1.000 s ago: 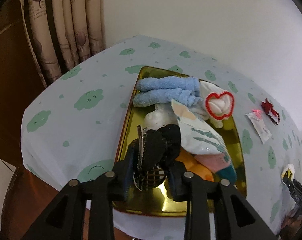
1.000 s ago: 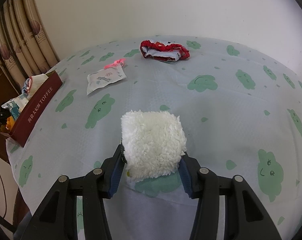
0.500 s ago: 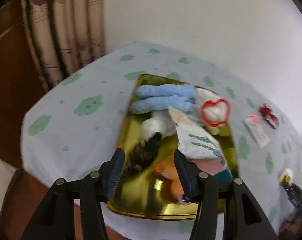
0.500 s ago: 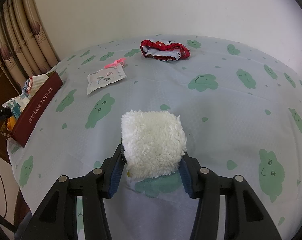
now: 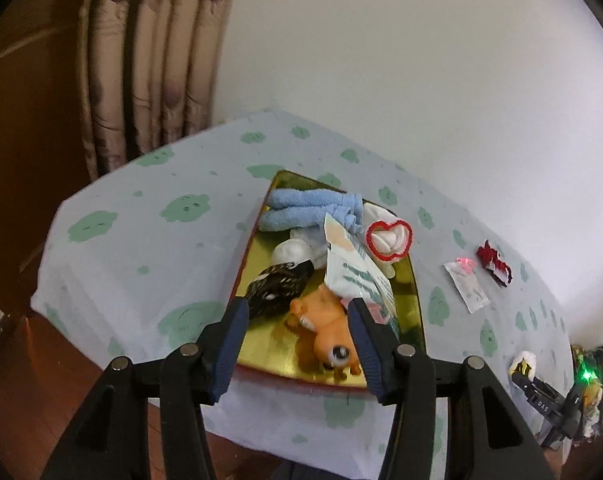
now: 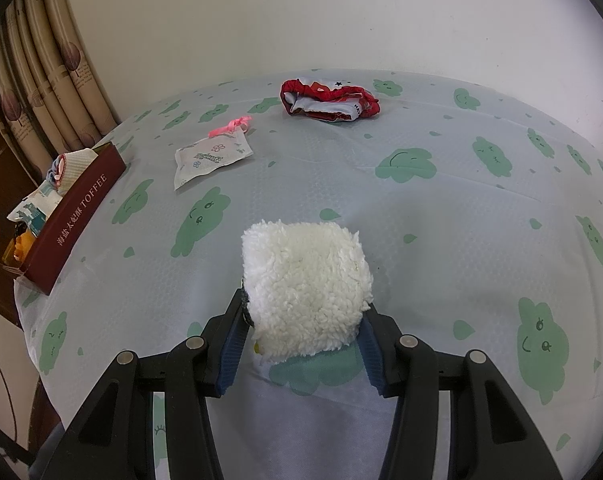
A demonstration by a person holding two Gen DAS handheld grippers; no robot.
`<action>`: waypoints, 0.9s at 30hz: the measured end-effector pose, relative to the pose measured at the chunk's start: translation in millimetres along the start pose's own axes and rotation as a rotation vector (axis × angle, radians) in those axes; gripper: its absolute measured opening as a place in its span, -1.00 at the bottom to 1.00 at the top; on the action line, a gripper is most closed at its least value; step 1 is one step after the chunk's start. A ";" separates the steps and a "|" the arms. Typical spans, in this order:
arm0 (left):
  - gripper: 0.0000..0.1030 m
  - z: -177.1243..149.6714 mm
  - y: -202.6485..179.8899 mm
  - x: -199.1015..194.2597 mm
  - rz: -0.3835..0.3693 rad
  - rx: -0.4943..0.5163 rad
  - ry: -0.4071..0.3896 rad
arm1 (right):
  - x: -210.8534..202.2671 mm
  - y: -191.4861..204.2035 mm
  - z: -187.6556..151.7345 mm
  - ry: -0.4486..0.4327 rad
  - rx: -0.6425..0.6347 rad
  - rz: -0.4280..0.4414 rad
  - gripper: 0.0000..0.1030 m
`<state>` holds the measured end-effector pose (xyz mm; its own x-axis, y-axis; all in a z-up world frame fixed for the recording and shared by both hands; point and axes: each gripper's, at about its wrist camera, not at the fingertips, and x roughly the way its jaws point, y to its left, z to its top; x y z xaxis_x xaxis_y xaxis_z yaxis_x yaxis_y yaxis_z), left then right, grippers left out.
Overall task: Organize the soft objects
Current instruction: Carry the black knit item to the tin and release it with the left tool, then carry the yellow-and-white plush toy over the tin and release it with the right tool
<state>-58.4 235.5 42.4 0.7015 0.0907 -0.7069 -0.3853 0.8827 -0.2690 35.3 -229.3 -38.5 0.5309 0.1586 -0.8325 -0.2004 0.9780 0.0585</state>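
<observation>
Left wrist view: the left gripper (image 5: pixel 297 312) fills the bottom of the frame, its two black arms ending in blue pads (image 5: pixel 231 342) that stand apart with nothing between them; its jaws have just been opening. Beyond them, at centre frame, a gold-lined tin (image 5: pixel 415 300) sits on a table covered by a pale blue cloth (image 5: pixel 149 248) printed with green smiling clouds. The tin holds a rolled blue towel (image 5: pixel 301 210) at its far end, a white item ringed in red (image 5: pixel 389 236) to the right, a white printed packet (image 5: pixel 353 276) in the middle, a dark patterned cloth piece (image 5: pixel 275 286) at its left side and an orange toy (image 5: pixel 325 328) nearest the camera. To the right of the tin, on the cloth, lie a small white sachet (image 5: pixel 467 288) and a red fabric piece (image 5: pixel 493 266). Beige patterned curtains (image 5: pixel 149 60) hang at upper left against a plain white wall (image 5: pixel 401 72), and brown floor (image 5: pixel 29 392) shows at lower left.

Right wrist view: the right gripper (image 6: pixel 301 332) at bottom centre clamps a fluffy white plush block (image 6: pixel 305 288), one blue pad pressed to each side, over the same cloud-print cloth (image 6: pixel 461 216). At left edge the tin's dark red wall (image 6: pixel 77 212) reads "TOFFEE". Toward upper centre lie the white sachet (image 6: pixel 211 158) with a pink ribbon (image 6: pixel 231 126) and, farther back, the red-trimmed fabric (image 6: pixel 329 100). Curtains (image 6: pixel 49 80) hang at upper left, white wall (image 6: pixel 321 12) behind.
</observation>
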 end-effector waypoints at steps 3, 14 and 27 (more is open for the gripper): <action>0.04 -20.1 -5.3 -14.1 0.054 0.023 -0.024 | 0.1 1.2 -1.1 0.000 -0.003 -0.002 -0.06; 0.05 -53.1 -3.7 -19.7 0.098 0.064 -0.013 | -8.5 25.0 -2.7 0.024 -0.005 0.048 -0.06; 0.10 -53.2 -8.6 -30.7 0.145 0.095 -0.074 | -17.3 211.6 87.6 0.010 -0.178 0.405 -0.06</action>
<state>-108.5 200.6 31.6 0.6861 0.2509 -0.6829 -0.4297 0.8972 -0.1020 55.8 -13.2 36.6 0.3727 0.5224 -0.7670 -0.5296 0.7984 0.2864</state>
